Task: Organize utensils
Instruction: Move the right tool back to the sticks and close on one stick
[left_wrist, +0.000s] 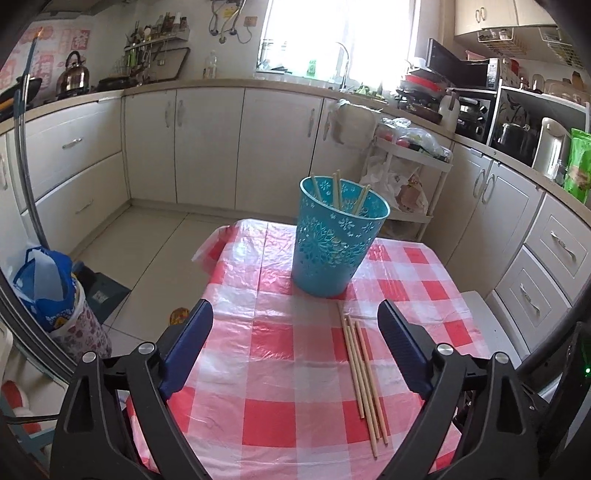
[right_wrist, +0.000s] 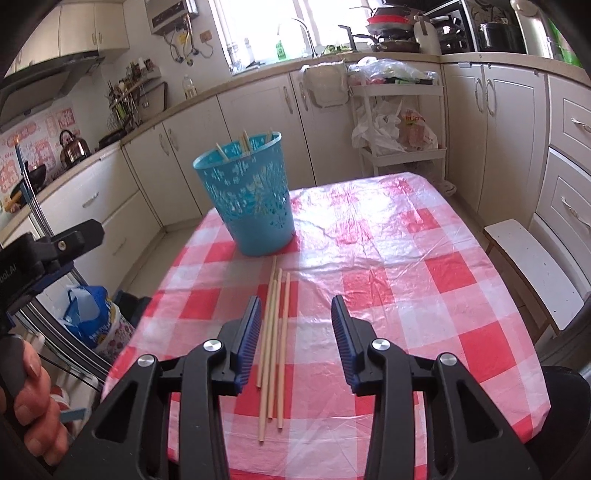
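Lengthwise, chopsticks (right_wrist: 272, 343) lie pointing toward the basket (right_wrist: 251, 199); both hand-held grippers gape, holding nothing.

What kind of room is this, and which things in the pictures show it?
It is most likely a home kitchen. A kettle stands on the counter beside the stove, a tap rises under the window, and a toaster oven sits on the counter above the cabinets.

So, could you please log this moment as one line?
left gripper: open | right gripper: open above wooden chopsticks | turquoise plastic basket: holds chopsticks
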